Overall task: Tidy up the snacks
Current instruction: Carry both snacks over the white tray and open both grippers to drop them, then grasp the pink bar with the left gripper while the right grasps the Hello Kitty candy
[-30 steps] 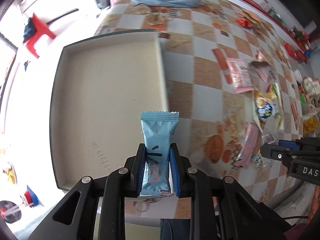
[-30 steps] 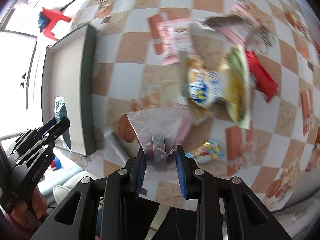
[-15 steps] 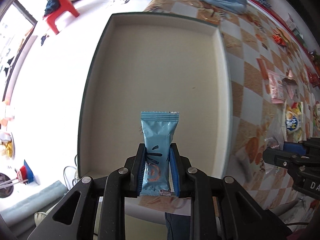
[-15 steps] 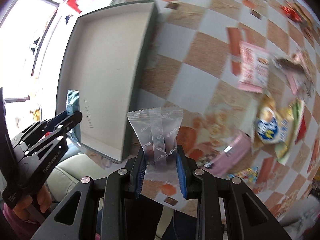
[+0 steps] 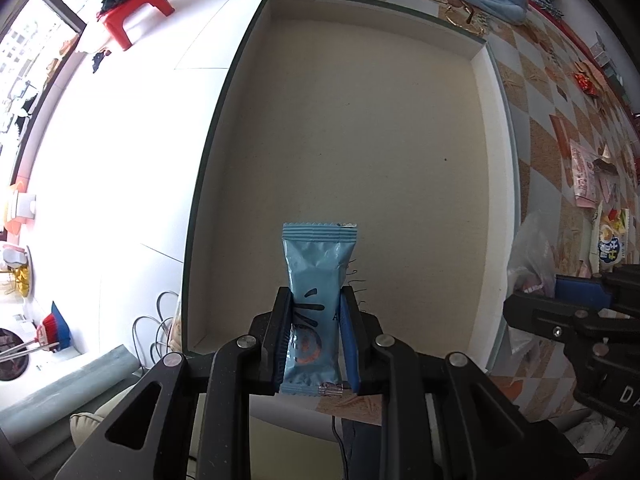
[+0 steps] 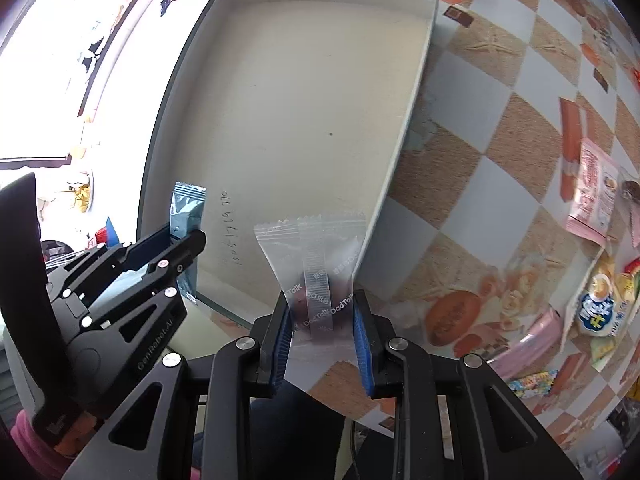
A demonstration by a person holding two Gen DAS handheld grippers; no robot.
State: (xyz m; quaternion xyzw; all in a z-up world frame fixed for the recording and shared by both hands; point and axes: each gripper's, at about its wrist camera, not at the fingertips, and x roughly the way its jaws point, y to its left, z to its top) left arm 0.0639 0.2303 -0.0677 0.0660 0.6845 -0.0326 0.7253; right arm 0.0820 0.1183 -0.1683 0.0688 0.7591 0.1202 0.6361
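The left hand-held gripper [image 5: 316,334] is clamped on a blue snack packet [image 5: 318,280], held upright over the near end of a shallow beige tray [image 5: 494,184]. The right hand-held gripper [image 6: 323,332] is closed on a clear wrapped snack [image 6: 316,264], which hangs over the tray's right rim near its front corner. The tray sits at the left edge of the checkered desk [image 6: 472,160]. Farther right on the desk lie loose snacks, among them a pink packet [image 6: 592,196] and a yellow bag [image 6: 600,308].
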